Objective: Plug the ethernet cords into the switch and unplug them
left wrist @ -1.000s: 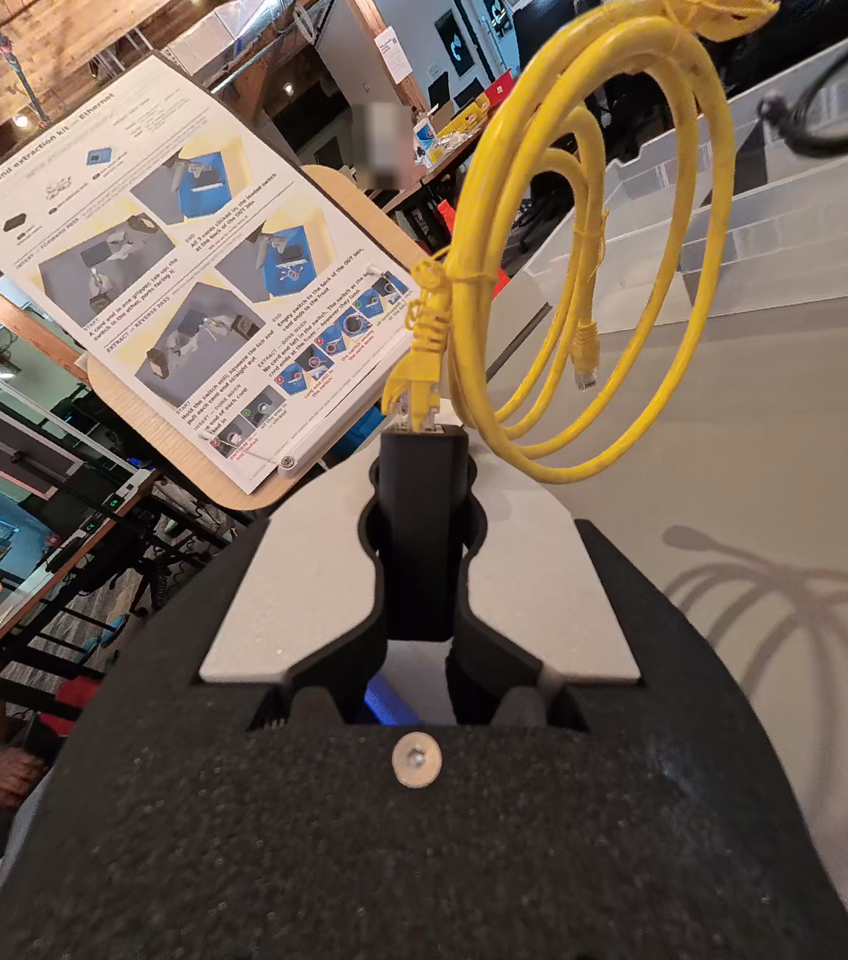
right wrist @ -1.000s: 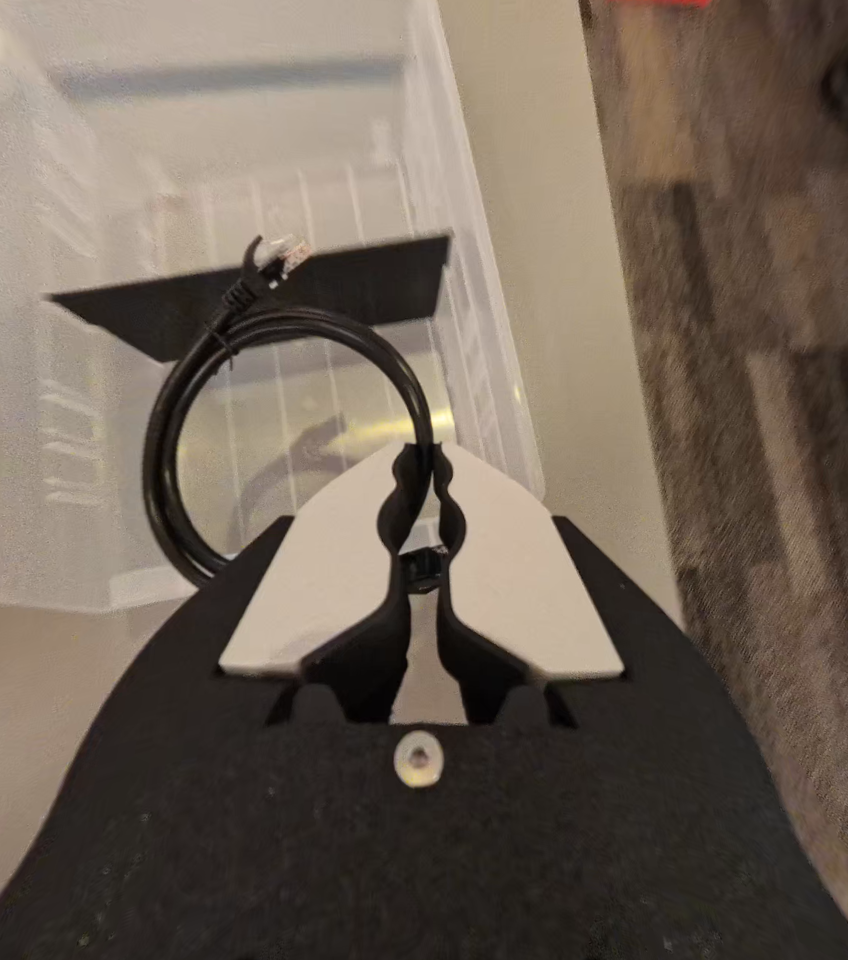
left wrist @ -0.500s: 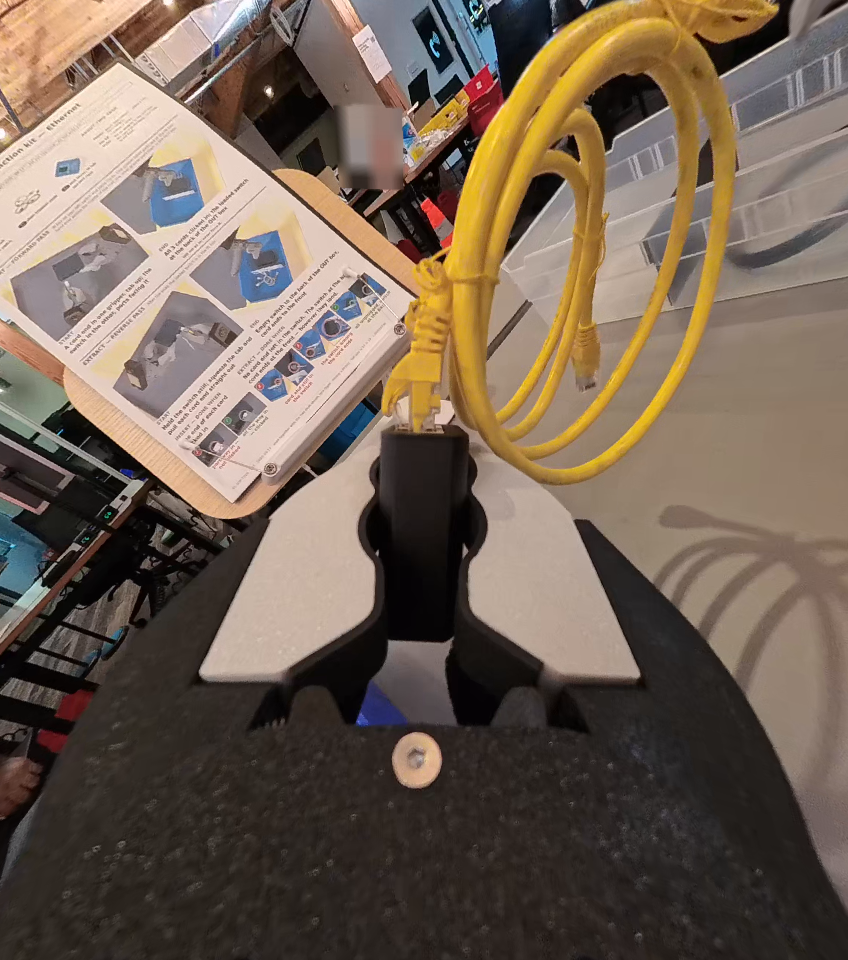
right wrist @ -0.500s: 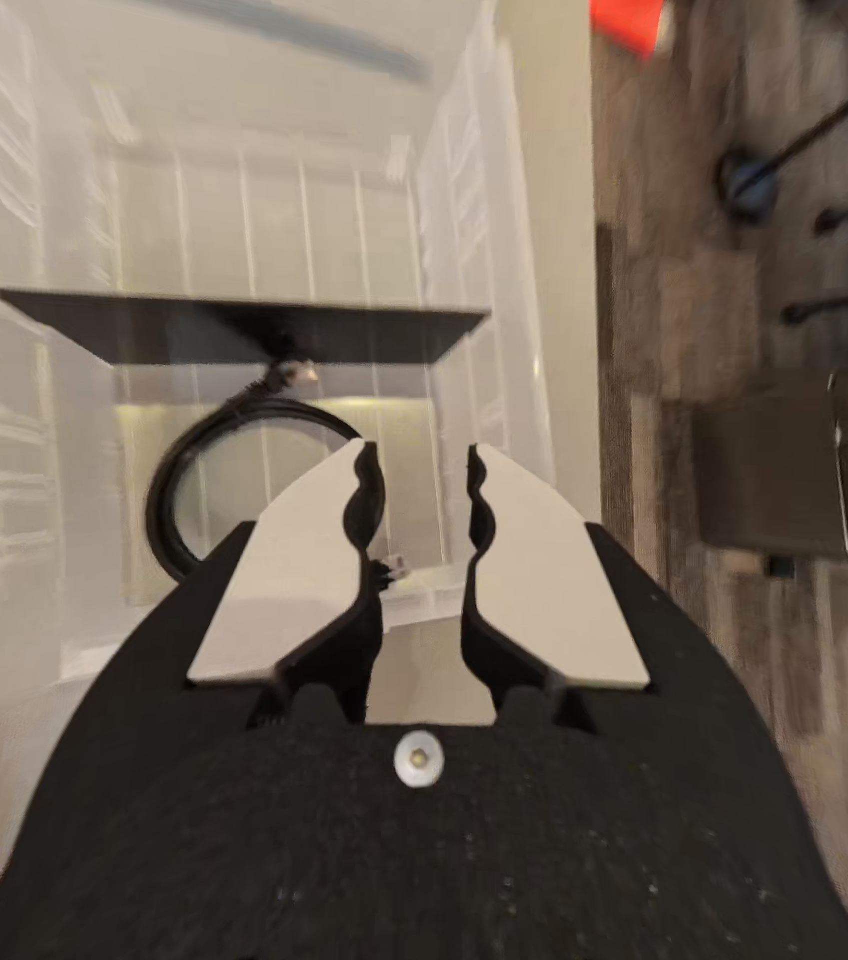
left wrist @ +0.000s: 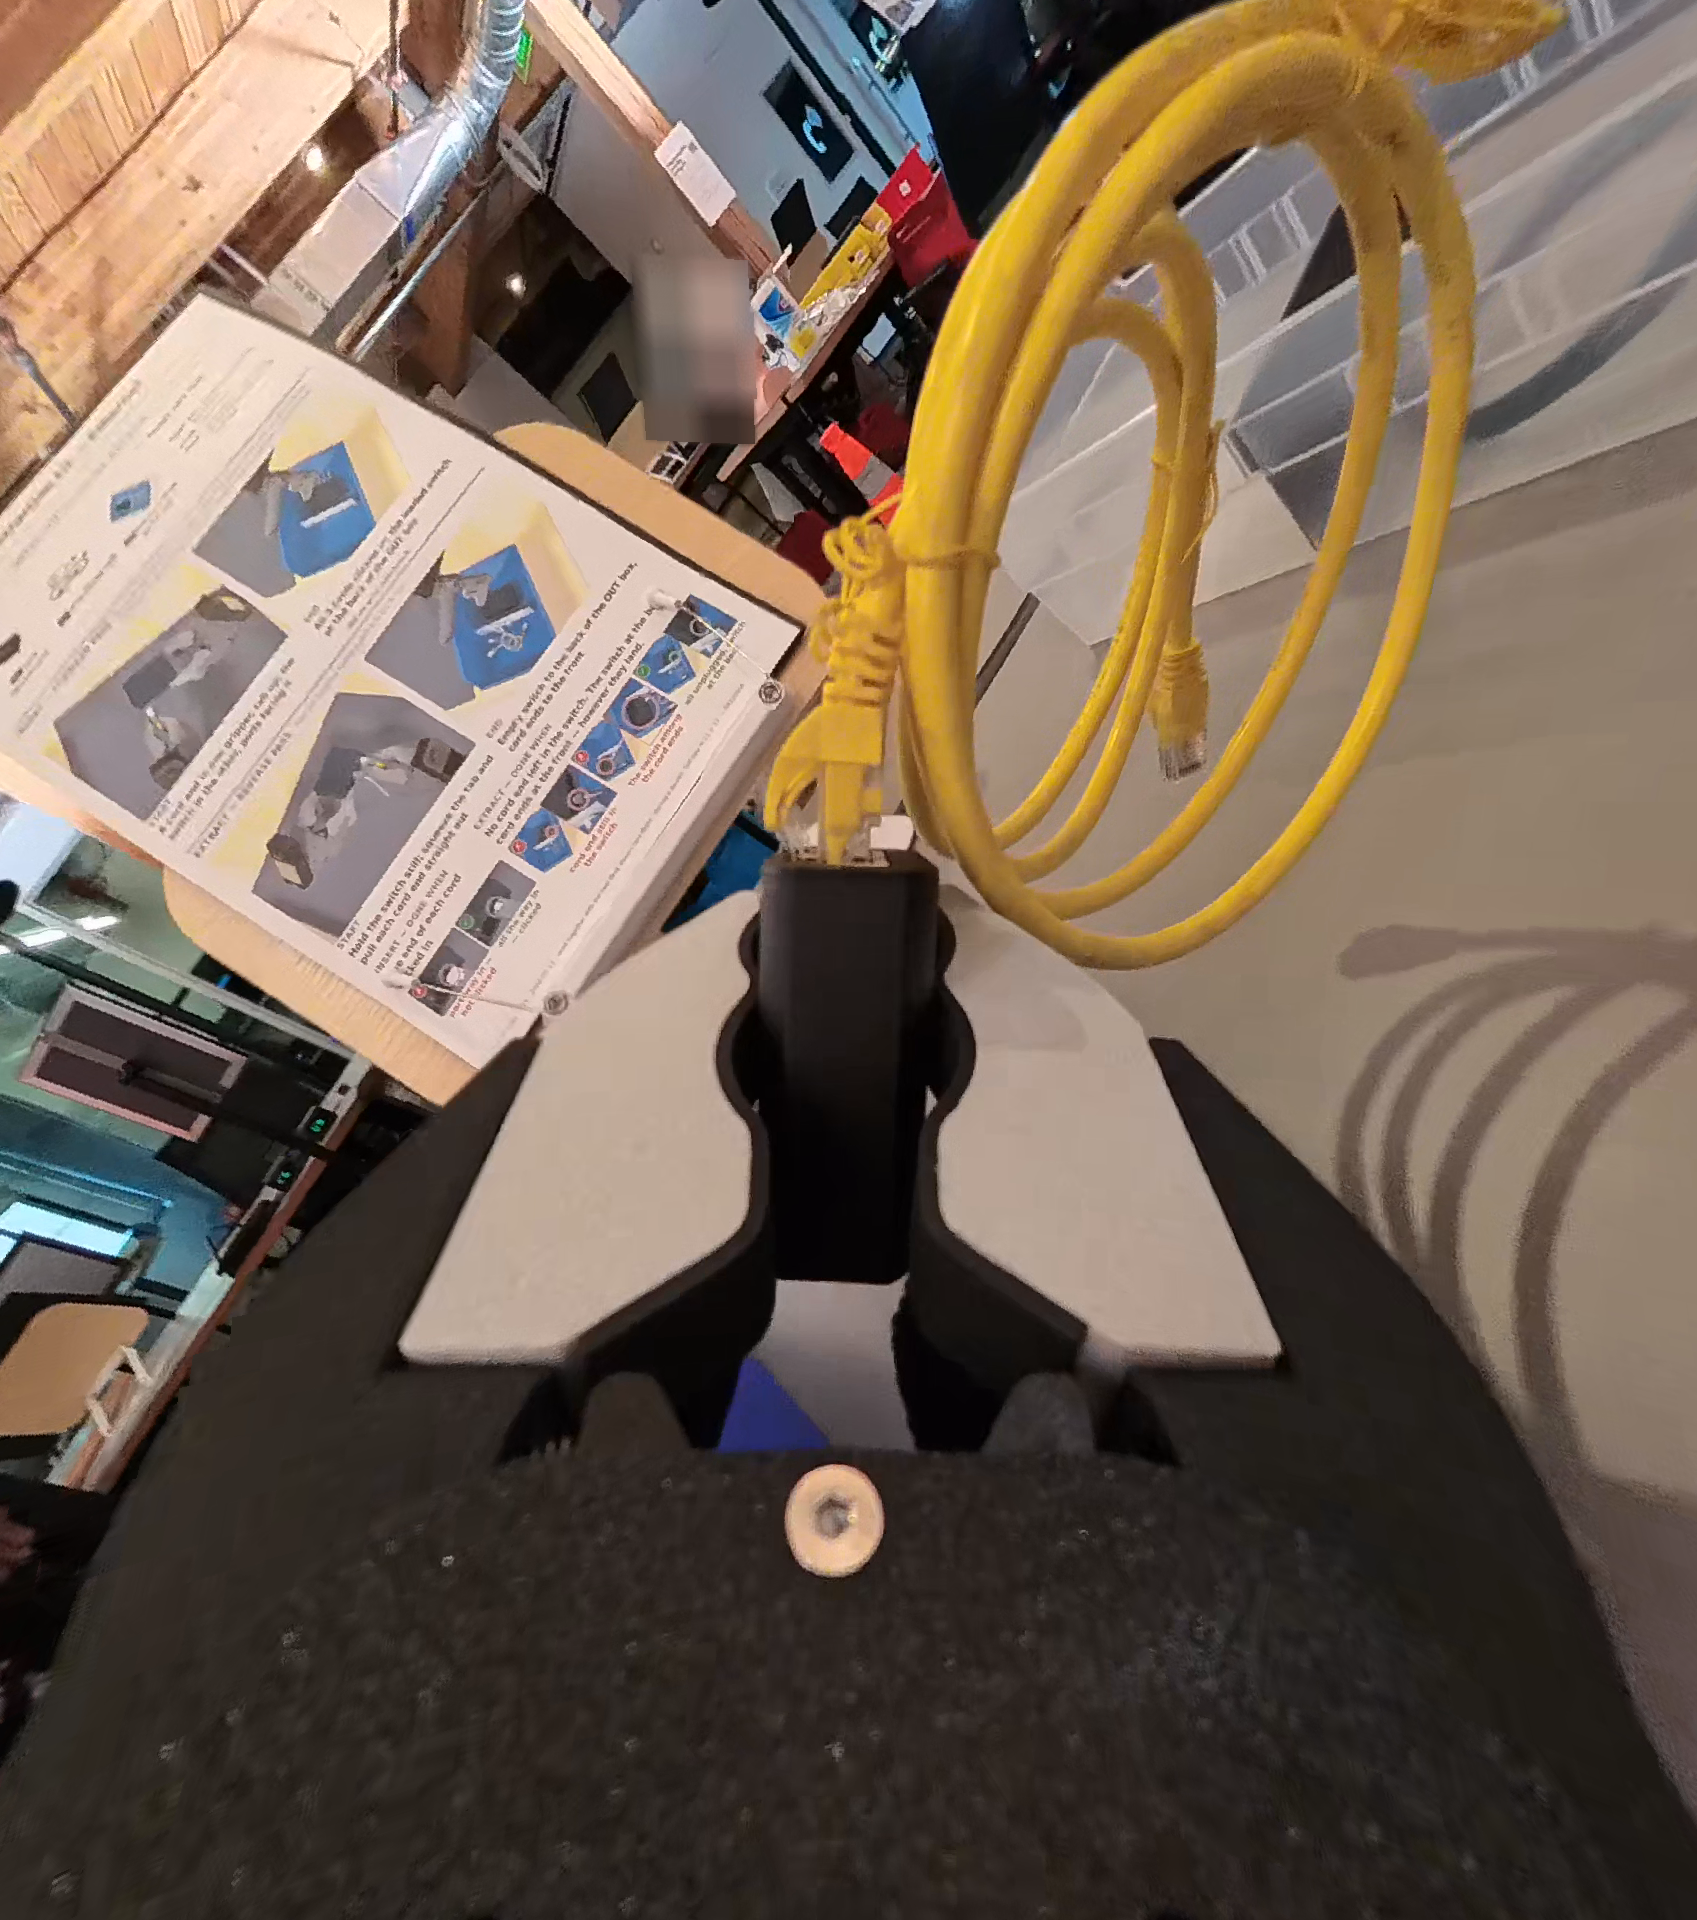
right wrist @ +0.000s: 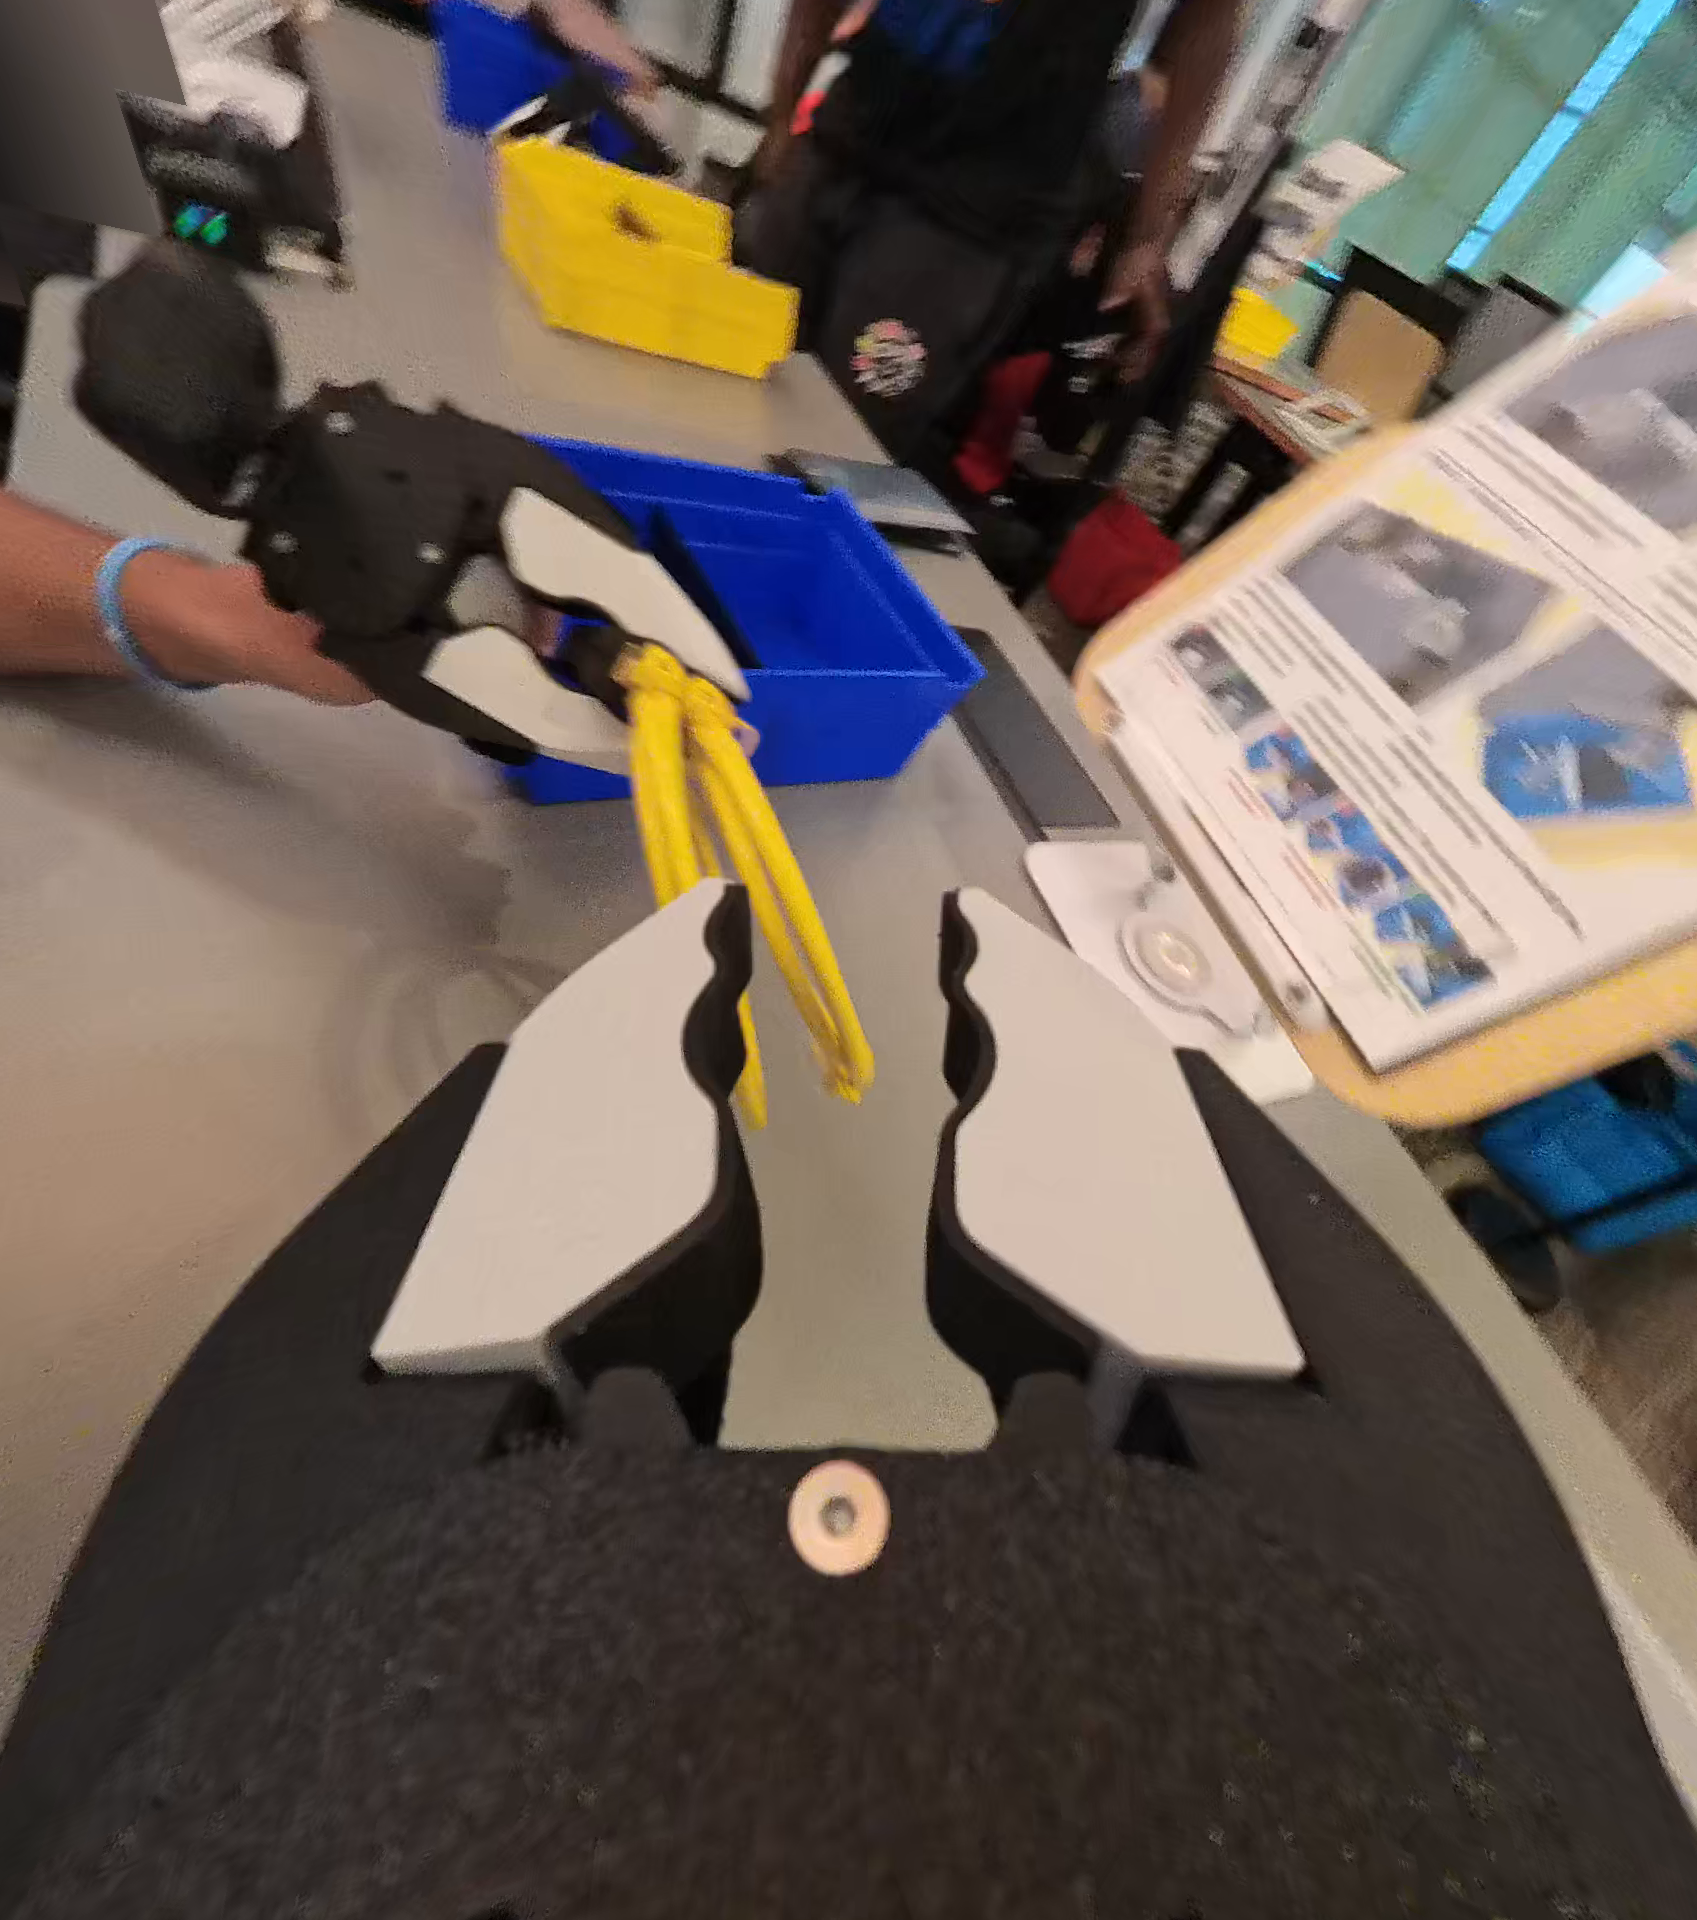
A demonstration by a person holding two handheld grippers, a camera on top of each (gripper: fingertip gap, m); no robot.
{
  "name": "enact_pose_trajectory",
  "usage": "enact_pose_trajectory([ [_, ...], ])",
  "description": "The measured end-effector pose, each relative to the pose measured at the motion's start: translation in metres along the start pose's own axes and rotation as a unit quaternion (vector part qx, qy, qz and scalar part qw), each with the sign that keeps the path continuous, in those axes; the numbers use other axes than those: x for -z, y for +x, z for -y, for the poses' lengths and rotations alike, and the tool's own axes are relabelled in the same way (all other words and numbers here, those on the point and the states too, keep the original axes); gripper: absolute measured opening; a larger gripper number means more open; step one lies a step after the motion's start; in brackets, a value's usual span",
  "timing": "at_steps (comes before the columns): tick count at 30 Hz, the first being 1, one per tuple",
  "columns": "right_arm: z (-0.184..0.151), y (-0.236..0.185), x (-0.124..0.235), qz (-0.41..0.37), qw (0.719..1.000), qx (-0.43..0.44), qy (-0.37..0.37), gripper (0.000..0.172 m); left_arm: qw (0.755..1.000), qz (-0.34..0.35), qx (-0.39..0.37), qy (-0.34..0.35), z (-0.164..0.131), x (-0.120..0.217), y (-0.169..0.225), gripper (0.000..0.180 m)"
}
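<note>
A: Where is the switch, and what holds it?

B: The left gripper holds the black switch upright, with both pads pressing on its sides. Two ends of the yellow cord sit in the top of the switch, and the coil rises toward 1 o'clock with one free plug hanging inside the loop.

A: And the right gripper?

B: The right gripper has its fingers apart and nothing between the pads. The yellow coil hangs in front of it, near the left fingertip; if they touch, I cannot tell.

A: Is there room to move?

B: The grey table is bare at 9 o'clock. A blue bin stands at 12 o'clock, and the table edge runs at 4 o'clock. Clear plastic trays stand at 2 o'clock in the left view.

A: Any writing?

B: An instruction sheet with photos and printed lines lies on a tilted wooden board at 2 o'clock.
</note>
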State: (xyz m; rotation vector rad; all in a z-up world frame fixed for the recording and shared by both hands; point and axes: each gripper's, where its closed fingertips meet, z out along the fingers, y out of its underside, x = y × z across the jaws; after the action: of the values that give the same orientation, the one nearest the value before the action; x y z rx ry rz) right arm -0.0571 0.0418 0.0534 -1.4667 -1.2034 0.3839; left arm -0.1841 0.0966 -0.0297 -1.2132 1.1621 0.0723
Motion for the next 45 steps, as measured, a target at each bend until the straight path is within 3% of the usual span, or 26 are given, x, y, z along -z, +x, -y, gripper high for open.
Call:
enact_pose_trajectory([
  [6,0.011,-0.056,-0.071,0.083,0.970,0.202,-0.106,0.035,0.999,-0.025,-0.035,-0.031,-0.005,-0.005,0.017,0.025],
  [10,-0.005,-0.051,-0.105,0.097,0.949,0.247,-0.171,0.030,0.997,-0.033,-0.038,-0.057,-0.010,-0.007,0.021,0.026],
  [14,-0.014,-0.059,-0.123,0.117,0.939,0.270,-0.177,0.028,0.996,-0.037,-0.031,-0.080,-0.018,-0.008,0.020,0.026],
  [19,-0.024,-0.061,-0.135,0.098,0.913,0.334,-0.212,0.032,0.995,-0.029,-0.035,-0.092,-0.019,-0.006,0.017,0.026],
  [24,-0.026,-0.062,-0.141,0.079,0.898,0.382,-0.205,0.022,0.994,-0.017,-0.053,-0.095,-0.015,-0.004,0.016,0.026],
  [45,-0.030,-0.064,-0.131,0.093,0.885,0.410,-0.198,0.013,0.994,-0.046,-0.046,-0.092,-0.010,-0.003,0.027,0.026],
])
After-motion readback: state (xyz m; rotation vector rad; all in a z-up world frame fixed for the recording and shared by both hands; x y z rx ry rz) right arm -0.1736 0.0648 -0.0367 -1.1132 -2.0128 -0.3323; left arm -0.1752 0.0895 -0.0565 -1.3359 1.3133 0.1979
